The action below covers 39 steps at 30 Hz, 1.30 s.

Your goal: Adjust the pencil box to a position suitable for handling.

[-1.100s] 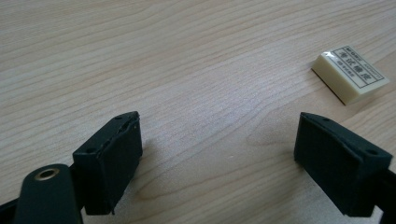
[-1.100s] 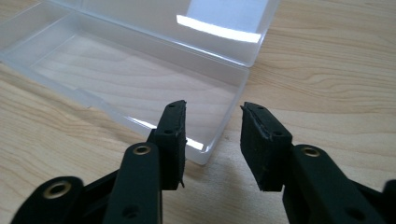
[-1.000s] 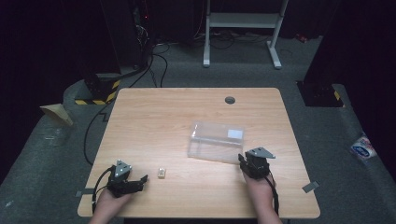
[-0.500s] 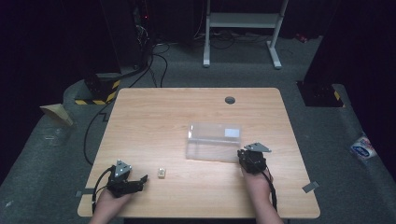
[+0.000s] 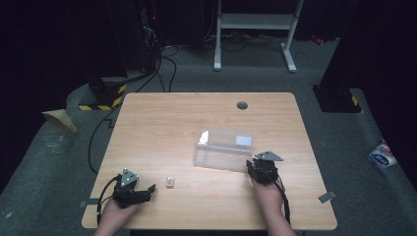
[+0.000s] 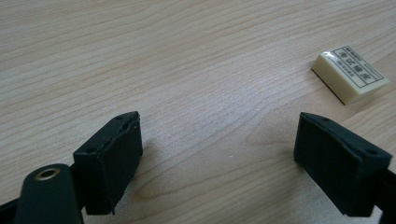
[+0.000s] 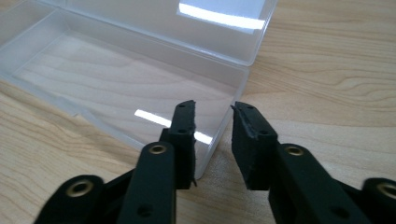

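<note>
Box [image 5: 223,149] open, empty; right gripper [image 7: 214,122] jaws astride its wall, just reopened slightly. Eraser [image 6: 349,73] untouched; left gripper [image 6: 219,154] jaws wide apart.

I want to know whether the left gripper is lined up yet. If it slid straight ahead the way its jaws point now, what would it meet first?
Probably bare wooden table. The left gripper has its jaws open, and the small cream rectangular eraser lies ahead but off to the right jaw's side, so it might just clip it; depth is hard to judge.

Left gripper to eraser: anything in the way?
Nothing. In the left gripper view, bare wood runs from the open left gripper to the eraser, up and to the right. The high view shows the same clear gap on the table.
</note>
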Each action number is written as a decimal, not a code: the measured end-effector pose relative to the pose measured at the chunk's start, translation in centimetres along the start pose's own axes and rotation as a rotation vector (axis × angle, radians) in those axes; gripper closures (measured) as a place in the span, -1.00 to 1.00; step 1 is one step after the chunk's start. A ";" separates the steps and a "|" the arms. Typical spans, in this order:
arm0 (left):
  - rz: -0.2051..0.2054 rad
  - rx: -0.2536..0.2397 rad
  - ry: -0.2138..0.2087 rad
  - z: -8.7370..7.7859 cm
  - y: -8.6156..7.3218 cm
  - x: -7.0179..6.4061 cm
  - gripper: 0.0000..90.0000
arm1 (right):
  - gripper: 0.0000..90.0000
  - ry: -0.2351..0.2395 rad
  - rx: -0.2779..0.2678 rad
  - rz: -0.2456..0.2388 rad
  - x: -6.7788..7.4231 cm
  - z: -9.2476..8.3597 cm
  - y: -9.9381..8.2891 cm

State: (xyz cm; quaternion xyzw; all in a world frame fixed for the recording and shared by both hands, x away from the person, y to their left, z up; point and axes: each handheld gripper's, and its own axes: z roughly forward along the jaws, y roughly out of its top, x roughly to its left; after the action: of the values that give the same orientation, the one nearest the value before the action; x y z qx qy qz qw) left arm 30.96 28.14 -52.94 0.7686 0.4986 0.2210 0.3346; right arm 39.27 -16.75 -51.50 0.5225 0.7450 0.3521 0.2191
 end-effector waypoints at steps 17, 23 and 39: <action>0.001 0.000 -0.001 0.0 0.0 0.0 -0.65 | 0.71 -0.006 0.014 -0.019 0.9 1.6 1.0; 0.001 -0.001 -0.001 0.0 0.0 0.0 -0.65 | 0.66 0.009 0.010 -0.023 0.8 1.0 0.5; 0.002 0.000 -0.001 0.0 0.0 0.0 -0.65 | 0.68 0.019 0.010 -0.042 1.6 1.4 0.7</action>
State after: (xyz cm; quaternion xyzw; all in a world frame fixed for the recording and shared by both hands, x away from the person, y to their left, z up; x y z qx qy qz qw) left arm 30.96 28.13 -52.94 0.7691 0.4976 0.2209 0.3347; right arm 40.14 -14.73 -51.87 0.5043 0.7598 0.3486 0.2166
